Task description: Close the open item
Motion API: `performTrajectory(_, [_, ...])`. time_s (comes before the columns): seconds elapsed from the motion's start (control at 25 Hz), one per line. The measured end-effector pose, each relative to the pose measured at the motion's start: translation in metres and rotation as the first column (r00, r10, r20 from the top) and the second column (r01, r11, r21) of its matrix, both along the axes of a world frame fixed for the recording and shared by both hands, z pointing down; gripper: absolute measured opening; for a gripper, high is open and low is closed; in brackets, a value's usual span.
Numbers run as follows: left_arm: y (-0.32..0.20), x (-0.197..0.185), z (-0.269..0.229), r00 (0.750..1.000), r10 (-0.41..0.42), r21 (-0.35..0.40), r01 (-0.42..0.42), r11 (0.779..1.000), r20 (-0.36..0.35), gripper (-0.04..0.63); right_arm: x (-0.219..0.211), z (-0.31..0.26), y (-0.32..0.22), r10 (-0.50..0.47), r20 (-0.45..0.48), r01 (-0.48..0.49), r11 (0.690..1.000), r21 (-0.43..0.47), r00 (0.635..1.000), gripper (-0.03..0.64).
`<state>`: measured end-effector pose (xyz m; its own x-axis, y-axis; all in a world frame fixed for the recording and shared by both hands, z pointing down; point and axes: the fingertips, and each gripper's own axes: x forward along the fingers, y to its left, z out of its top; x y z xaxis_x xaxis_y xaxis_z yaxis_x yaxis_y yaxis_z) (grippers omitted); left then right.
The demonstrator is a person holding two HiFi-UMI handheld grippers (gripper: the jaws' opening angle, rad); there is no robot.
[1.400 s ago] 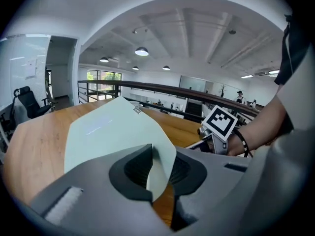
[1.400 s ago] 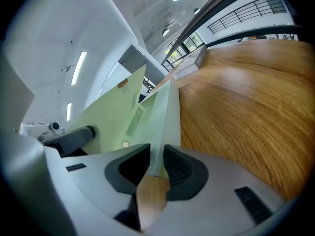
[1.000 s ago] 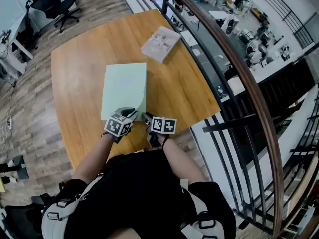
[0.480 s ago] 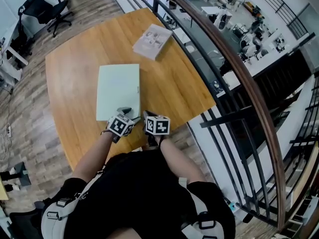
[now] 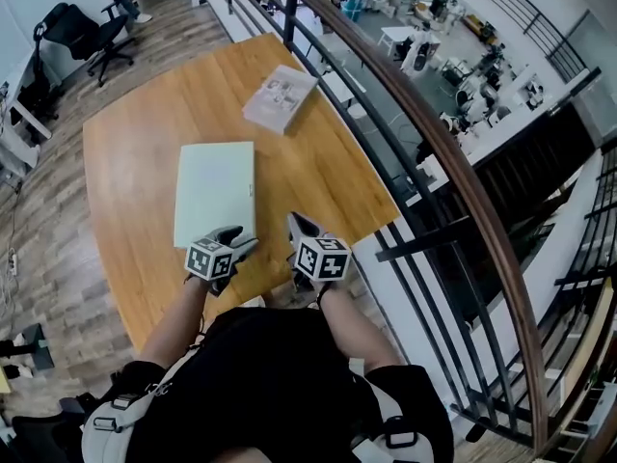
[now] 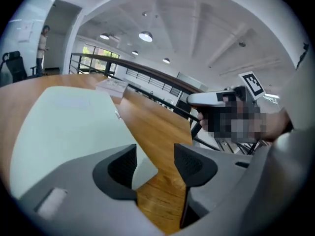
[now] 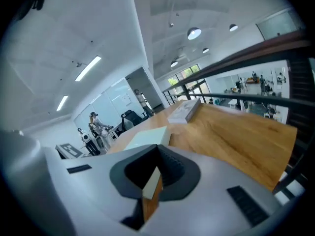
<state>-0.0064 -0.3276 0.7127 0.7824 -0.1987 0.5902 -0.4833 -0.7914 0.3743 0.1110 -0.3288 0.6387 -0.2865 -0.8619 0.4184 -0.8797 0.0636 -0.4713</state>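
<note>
A flat pale green laptop-like item lies closed on the wooden table. My left gripper is at its near right corner. In the left gripper view the jaws are opening, and the green item's corner shows in the gap, untouched by the pads. My right gripper hovers over bare wood to the right of the item, shut with nothing in it. The right gripper view shows the green item ahead on the left.
A white book-like box lies at the table's far right edge. A dark railing with a wooden handrail runs close along the table's right side. An office chair stands on the floor at far left.
The left gripper's jaws have spread apart at the green item's near edge. The right gripper has shut and shifted right, away from the item.
</note>
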Motion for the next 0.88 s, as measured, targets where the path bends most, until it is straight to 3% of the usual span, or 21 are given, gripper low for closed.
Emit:
performTrajectory(0.08, [-0.007,0.007,-0.028,0.997,-0.045,0.075,0.05,0.996,-0.063,0.184,0.015,-0.03,0.0,0.008,-0.047,-0.004,0.997,0.074,0.999,0.003])
performTrajectory(0.16, [-0.017,0.012,-0.067,0.983,-0.097,0.167,0.123,0.978,-0.156,0.094,0.03,-0.057,0.002,0.021,-0.096,-0.008,0.991,0.135,0.995,0.003])
performTrajectory(0.28, [-0.032,0.012,-0.127,0.949,-0.165,0.296,0.244,0.924,-0.268,0.006,0.049,-0.09,0.007,0.048,-0.149,-0.017,0.979,0.202,0.988,0.003])
performTrajectory(0.36, [-0.04,0.004,-0.159,0.93,-0.198,0.361,0.308,0.88,-0.311,0.003,0.062,-0.113,0.008,0.085,-0.176,-0.037,0.965,0.261,0.981,0.003])
performTrajectory(0.52, [-0.052,-0.037,-0.195,0.909,-0.259,0.476,0.395,0.785,-0.328,0.003,0.073,-0.144,0.009,0.193,-0.251,-0.084,0.918,0.388,0.949,0.003])
performTrajectory(0.6, [-0.051,-0.047,-0.21,0.897,-0.293,0.501,0.431,0.751,-0.331,0.003,0.079,-0.159,0.014,0.215,-0.299,-0.065,0.895,0.442,0.93,0.003])
performTrajectory(0.72, [-0.04,-0.038,-0.227,0.883,-0.345,0.508,0.466,0.725,-0.317,0.003,0.099,-0.178,0.026,0.21,-0.333,-0.026,0.876,0.482,0.919,0.003])
performTrajectory(0.88, [-0.041,-0.048,-0.221,0.868,-0.406,0.493,0.497,0.714,-0.287,0.003,0.106,-0.18,0.021,0.223,-0.317,-0.036,0.863,0.503,0.922,0.003])
